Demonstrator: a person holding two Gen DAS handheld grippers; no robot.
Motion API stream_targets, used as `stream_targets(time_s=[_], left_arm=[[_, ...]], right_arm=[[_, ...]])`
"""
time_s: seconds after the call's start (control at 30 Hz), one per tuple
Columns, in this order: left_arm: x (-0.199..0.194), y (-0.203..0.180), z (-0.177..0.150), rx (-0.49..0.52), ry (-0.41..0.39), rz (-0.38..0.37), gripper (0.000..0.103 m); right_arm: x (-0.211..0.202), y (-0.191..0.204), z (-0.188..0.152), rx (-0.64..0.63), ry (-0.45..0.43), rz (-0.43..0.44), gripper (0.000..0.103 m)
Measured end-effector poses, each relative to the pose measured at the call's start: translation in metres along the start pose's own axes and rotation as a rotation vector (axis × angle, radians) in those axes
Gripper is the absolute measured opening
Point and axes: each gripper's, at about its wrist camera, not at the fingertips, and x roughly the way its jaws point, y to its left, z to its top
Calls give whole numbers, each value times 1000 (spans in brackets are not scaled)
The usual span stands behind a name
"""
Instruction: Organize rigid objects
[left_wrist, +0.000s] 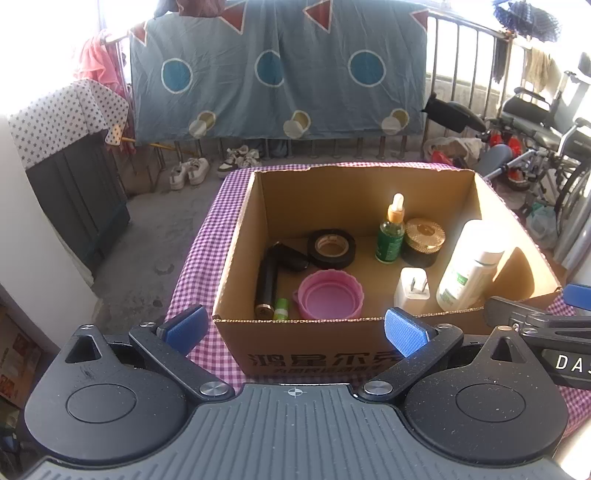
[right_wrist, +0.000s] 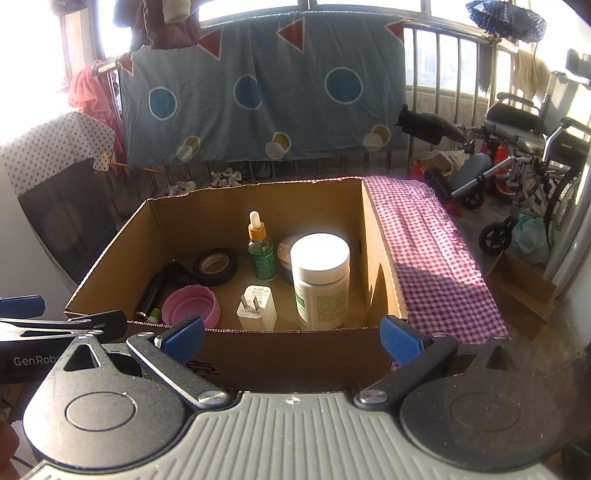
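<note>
An open cardboard box (left_wrist: 236, 225) (right_wrist: 380, 254) sits on a purple checked cloth. Inside it are a black tape roll (left_wrist: 331, 248) (right_wrist: 216, 266), a green dropper bottle (left_wrist: 390, 236) (right_wrist: 261, 251), a gold-lidded jar (left_wrist: 424, 240), a white bottle (left_wrist: 469, 266) (right_wrist: 321, 280), a white charger plug (left_wrist: 412, 288) (right_wrist: 256, 308), a pink cup (left_wrist: 330, 299) (right_wrist: 192, 306), a black torch (left_wrist: 266, 286) (right_wrist: 149, 295) and a small green tube (left_wrist: 281, 308). My left gripper (left_wrist: 293, 330) and right gripper (right_wrist: 291, 334) are both open and empty, just before the box's near wall.
The checked cloth (right_wrist: 436, 258) covers the table to the right of the box. Behind are a railing with a blue sheet (left_wrist: 277, 74), shoes (left_wrist: 188, 171) on the floor, a dark cabinet (left_wrist: 77, 199) at left, and a wheelchair (right_wrist: 528, 147) at right.
</note>
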Motion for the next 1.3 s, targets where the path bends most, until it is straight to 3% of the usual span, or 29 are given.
stream_targets(time_s=[1.3], left_arm=[[1,0,-3,-2,22,-7,102]], right_arm=[[-3,-3,-4,-2,9,-5,103]])
